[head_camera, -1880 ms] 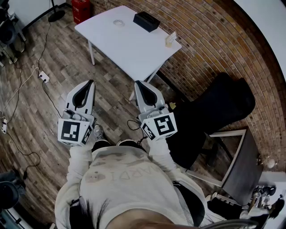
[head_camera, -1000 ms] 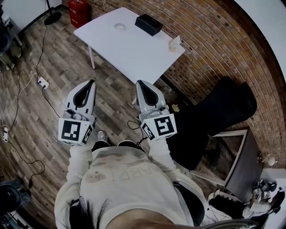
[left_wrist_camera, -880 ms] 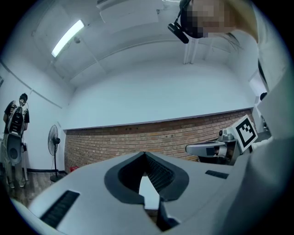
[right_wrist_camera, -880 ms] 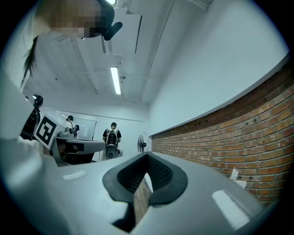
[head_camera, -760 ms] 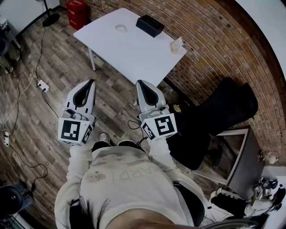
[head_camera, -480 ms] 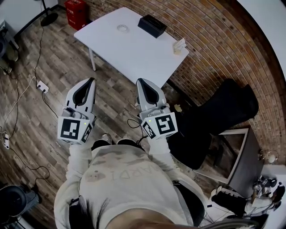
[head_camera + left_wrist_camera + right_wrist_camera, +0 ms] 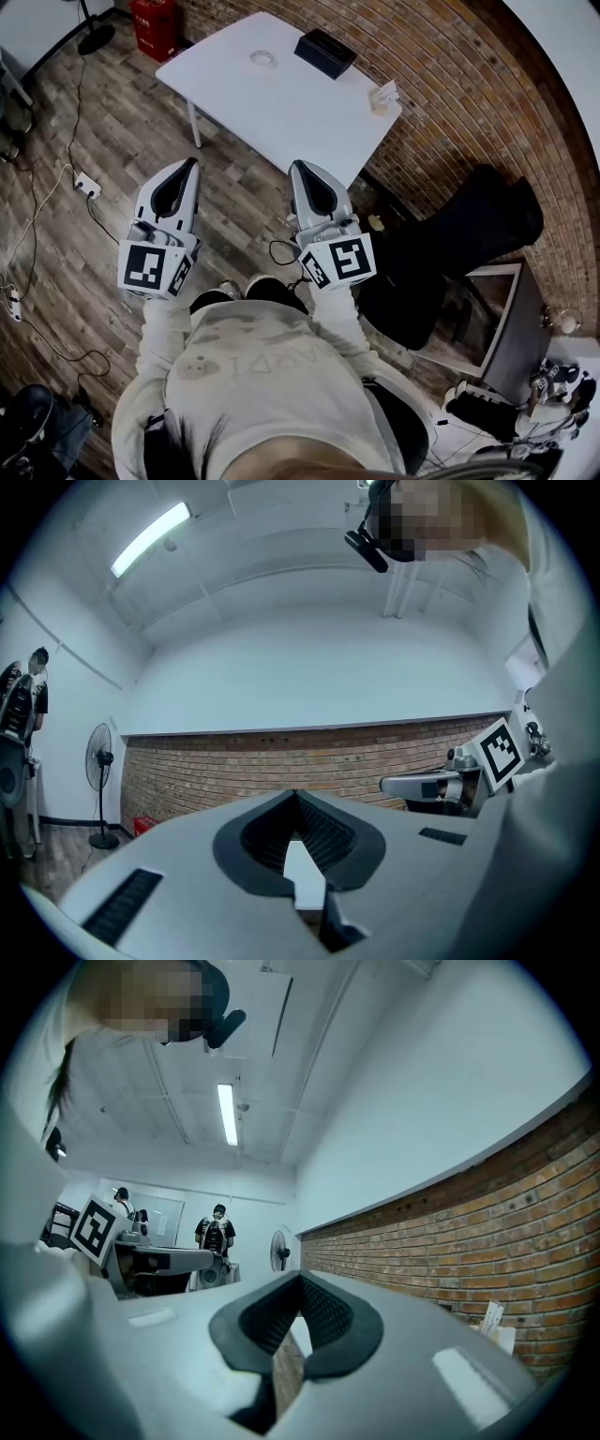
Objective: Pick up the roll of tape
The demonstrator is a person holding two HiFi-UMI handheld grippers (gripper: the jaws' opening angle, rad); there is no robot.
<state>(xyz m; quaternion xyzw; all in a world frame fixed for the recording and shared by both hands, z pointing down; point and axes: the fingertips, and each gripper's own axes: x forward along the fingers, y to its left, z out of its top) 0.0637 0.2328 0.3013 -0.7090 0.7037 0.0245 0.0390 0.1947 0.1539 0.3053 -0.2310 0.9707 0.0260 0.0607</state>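
Facing the far table [image 7: 281, 112], I hold the left gripper [image 7: 187, 165] and right gripper [image 7: 299, 168] empty, jaws pressed together; the roll of tape [image 7: 262, 57] lies untouched.

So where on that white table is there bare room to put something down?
Most of the white table is bare: the whole near half, from the front edge up to the roll of tape and black box. The far edge is busiest, tape and box side by side; a small card holder sits at the right corner.
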